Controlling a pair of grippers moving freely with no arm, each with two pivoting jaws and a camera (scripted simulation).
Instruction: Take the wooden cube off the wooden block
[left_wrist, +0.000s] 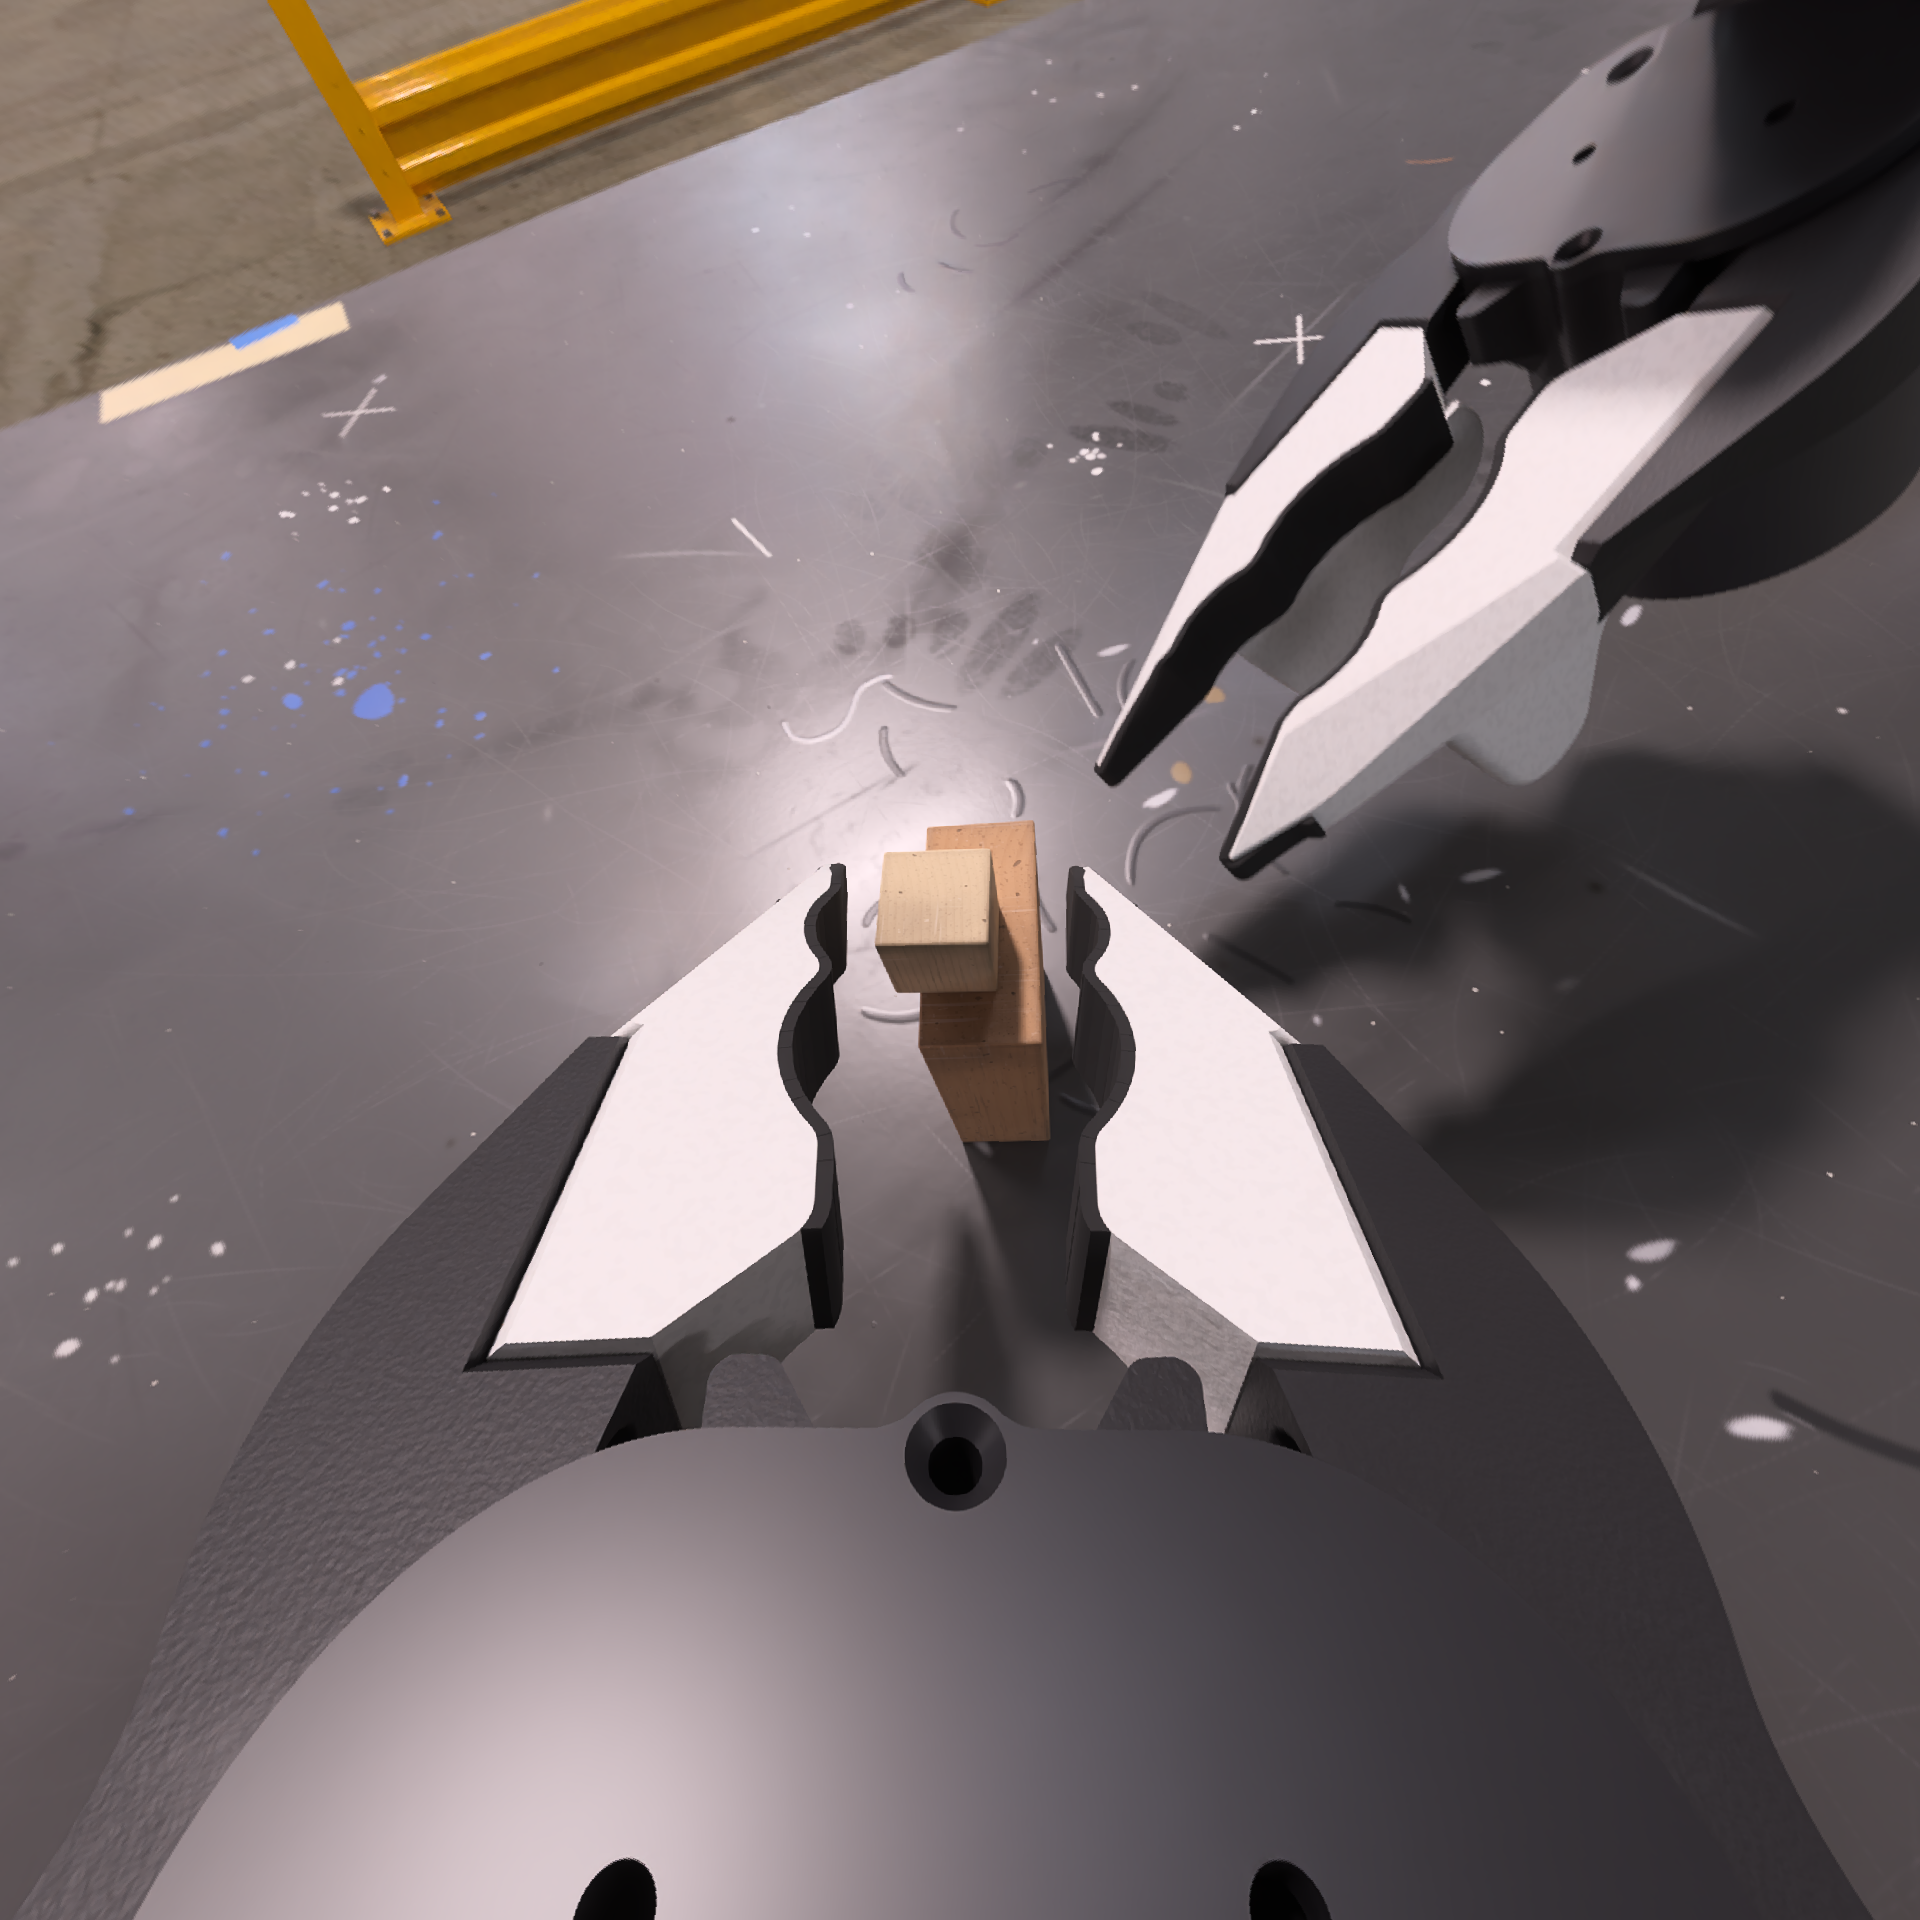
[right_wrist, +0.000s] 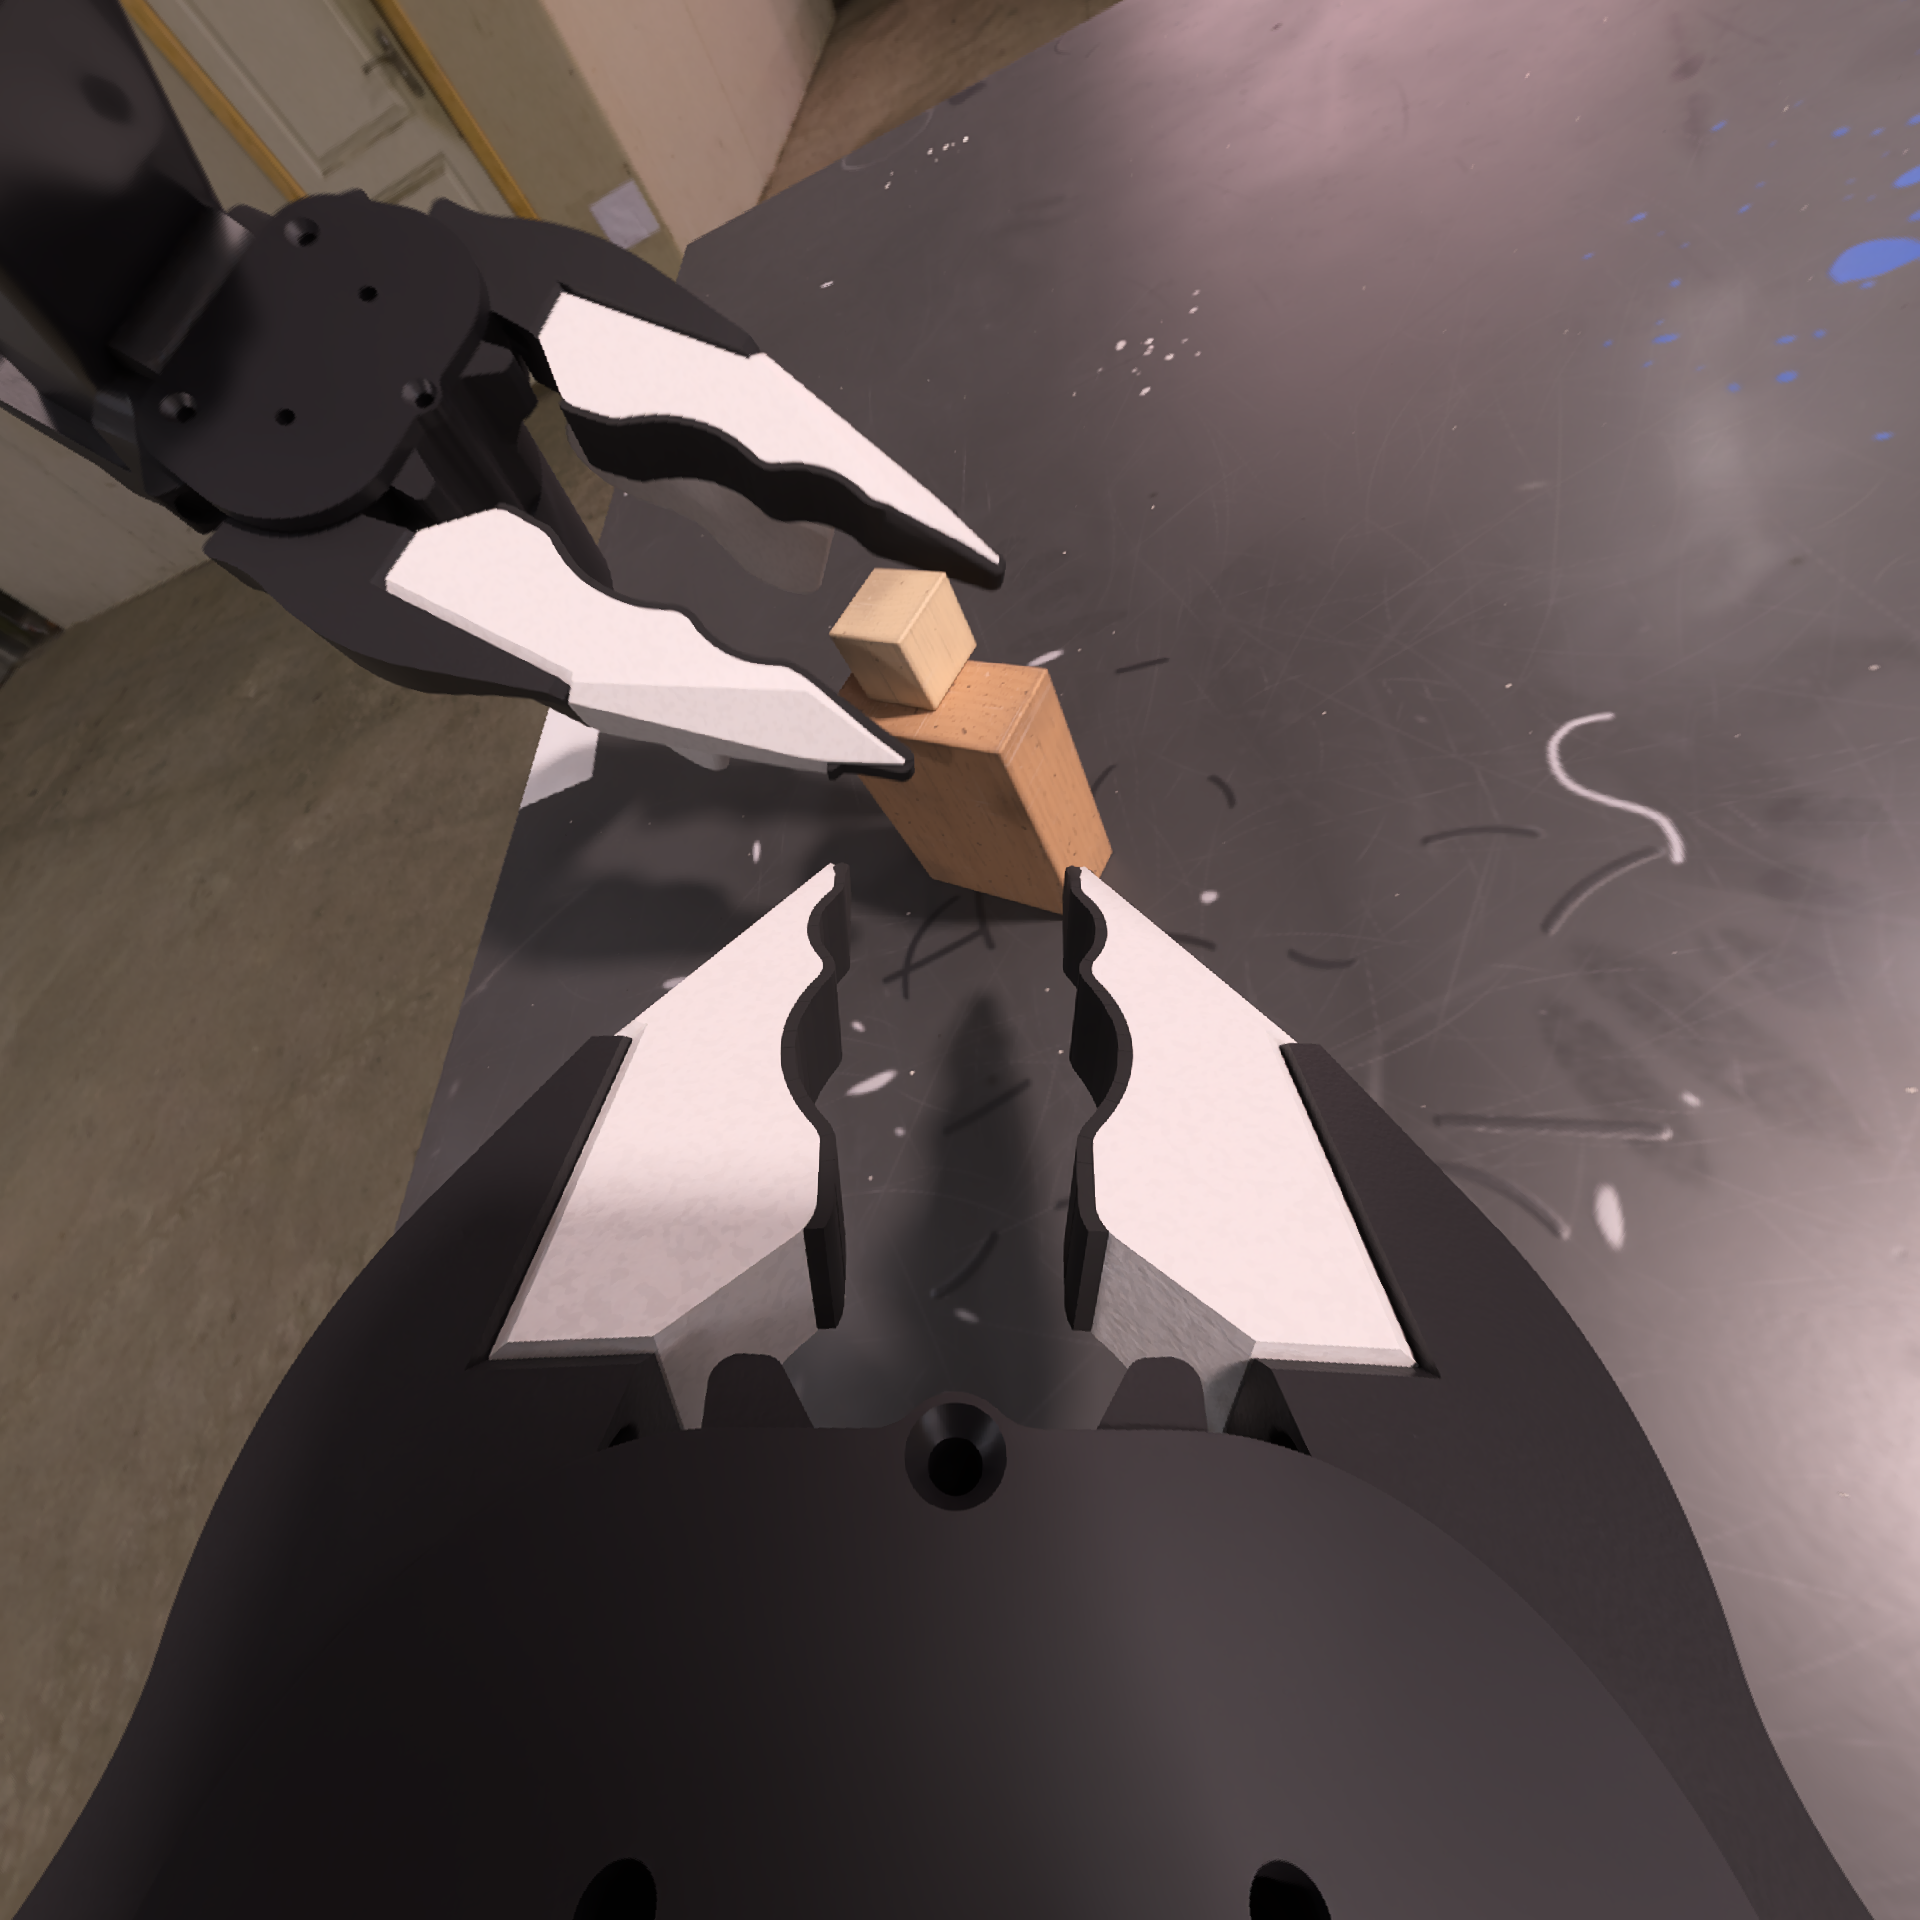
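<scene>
A pale wooden cube (left_wrist: 935, 920) sits on top of a taller orange-brown wooden block (left_wrist: 997, 1060) that stands upright on the dark table (left_wrist: 416, 935). The cube overhangs the block's top on one side. My left gripper (left_wrist: 956, 883) is open, with one finger on each side of the cube and a gap to it. In the right wrist view the cube (right_wrist: 904, 639), the block (right_wrist: 987, 800) and the left gripper (right_wrist: 948, 670) show the same. My right gripper (right_wrist: 951, 883) is open and empty, just short of the block's base. It also shows in the left wrist view (left_wrist: 1169, 821).
The table's edge (right_wrist: 582, 665) runs close to the block, with concrete floor (right_wrist: 208, 935) beyond. A yellow guard rail (left_wrist: 582, 94) and a strip of tape (left_wrist: 223, 364) lie past the far edge. A pale door (right_wrist: 343, 94) stands in the background.
</scene>
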